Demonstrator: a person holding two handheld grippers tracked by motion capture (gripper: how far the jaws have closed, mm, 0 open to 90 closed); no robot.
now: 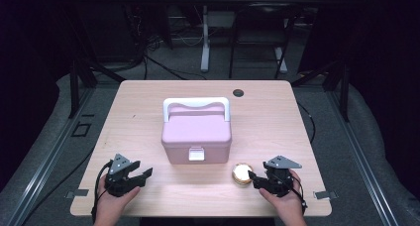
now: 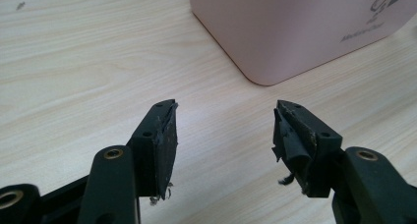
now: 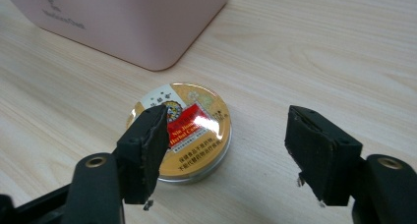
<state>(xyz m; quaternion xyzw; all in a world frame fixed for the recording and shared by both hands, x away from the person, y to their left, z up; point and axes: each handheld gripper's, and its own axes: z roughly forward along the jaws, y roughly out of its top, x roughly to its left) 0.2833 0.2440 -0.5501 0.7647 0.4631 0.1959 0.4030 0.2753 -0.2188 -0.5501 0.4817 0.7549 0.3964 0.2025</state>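
A pink box [image 1: 196, 135] with a white handle and a white front latch stands shut in the middle of the table. A round gold tin [image 1: 242, 173] with a red label lies flat just right of the box's front corner; in the right gripper view the tin [image 3: 189, 130] sits partly behind the left jaw. My right gripper [image 1: 255, 178] is open and points left at the tin, its jaws apart and not gripping it. My left gripper [image 1: 143, 175] is open near the table's front left, aimed at the box's corner [image 2: 275, 37], with nothing between its jaws [image 2: 223, 130].
The light wooden table [image 1: 138, 107] has a dark round cable hole [image 1: 238, 92] at the back right. Black frame bars and table legs stand behind it on the grey floor. Tape marks sit at both front corners.
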